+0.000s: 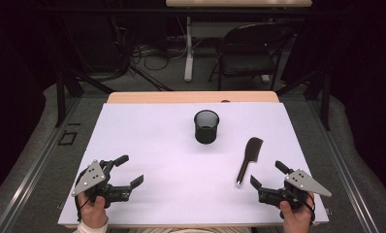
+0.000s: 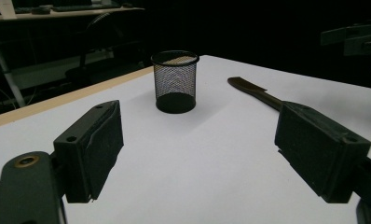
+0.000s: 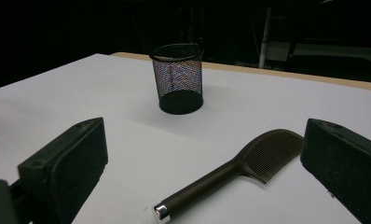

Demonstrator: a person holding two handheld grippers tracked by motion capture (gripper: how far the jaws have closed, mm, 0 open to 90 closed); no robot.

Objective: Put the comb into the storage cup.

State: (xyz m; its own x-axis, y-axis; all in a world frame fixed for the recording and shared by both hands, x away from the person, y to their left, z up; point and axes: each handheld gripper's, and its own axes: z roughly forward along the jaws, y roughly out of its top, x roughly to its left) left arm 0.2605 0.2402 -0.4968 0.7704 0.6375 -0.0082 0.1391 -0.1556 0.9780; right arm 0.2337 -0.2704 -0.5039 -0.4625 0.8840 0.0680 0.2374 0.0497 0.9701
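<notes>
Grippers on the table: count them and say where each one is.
2. The left gripper is at the white table's near left corner, jaws open. The right gripper is at the near right corner, open, beside the comb.

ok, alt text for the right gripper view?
A dark comb with a silver-tipped handle lies flat on the white table, between the right gripper's open black jaws. Beyond it stands an upright black mesh cup.

Mesh cup [image 1: 206, 126] showing black, fine wire-grid pattern. Comb [image 1: 249, 156] showing dark brown, ridged teeth, silver cap at handle end. Table [image 1: 147, 145] showing white on top, tan wood edging at the far side. Claws' pads showing black.
</notes>
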